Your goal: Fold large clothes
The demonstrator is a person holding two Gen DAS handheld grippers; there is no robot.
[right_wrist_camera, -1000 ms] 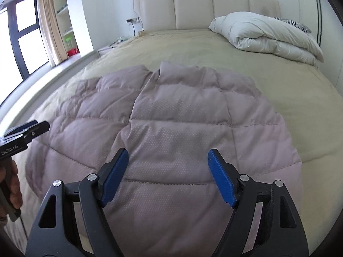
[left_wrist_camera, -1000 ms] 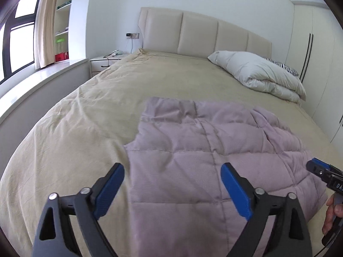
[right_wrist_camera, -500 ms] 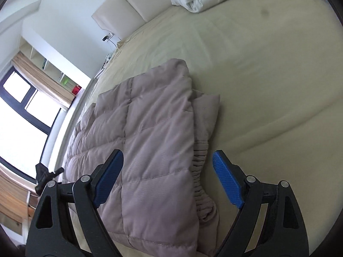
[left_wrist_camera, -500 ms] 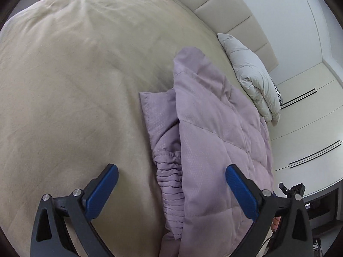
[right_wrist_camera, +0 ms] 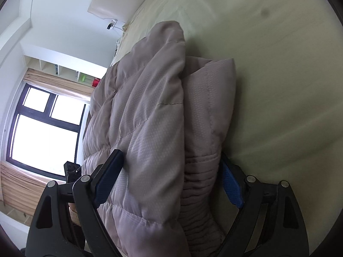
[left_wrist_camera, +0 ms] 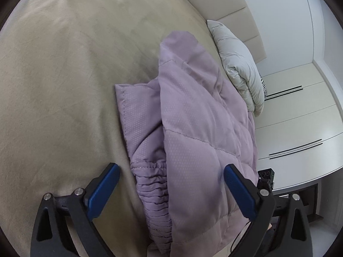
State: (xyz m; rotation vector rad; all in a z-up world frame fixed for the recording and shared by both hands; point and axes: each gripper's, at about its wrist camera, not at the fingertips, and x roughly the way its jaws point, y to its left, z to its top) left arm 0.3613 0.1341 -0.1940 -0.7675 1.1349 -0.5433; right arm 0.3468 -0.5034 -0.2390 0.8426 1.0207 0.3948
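Observation:
A mauve quilted jacket (left_wrist_camera: 193, 128) lies folded lengthwise on the beige bed (left_wrist_camera: 64, 85). My left gripper (left_wrist_camera: 171, 190) straddles the jacket's left edge, its ribbed hem (left_wrist_camera: 152, 188) between the jaws. The jaws are closing, and the left pad still stands off the cloth. In the right wrist view, the right gripper (right_wrist_camera: 169, 180) stands wide around the jacket (right_wrist_camera: 150, 117) at its right edge. The ribbed hem (right_wrist_camera: 199, 188) fills the gap, and both blue pads lie close against the cloth without a clear pinch.
A folded white duvet (left_wrist_camera: 238, 64) lies by the padded headboard (left_wrist_camera: 225, 15). White wardrobe doors (left_wrist_camera: 300, 117) run along the right side. A window (right_wrist_camera: 42, 132) and shelves stand on the other side. Bare bedcover (right_wrist_camera: 278, 64) stretches beyond both jacket edges.
Both grippers dropped and rolled outward from above the jacket's middle to its two side edges. The jacket's edges now sit between the jaws, and the left jaws have narrowed slightly.

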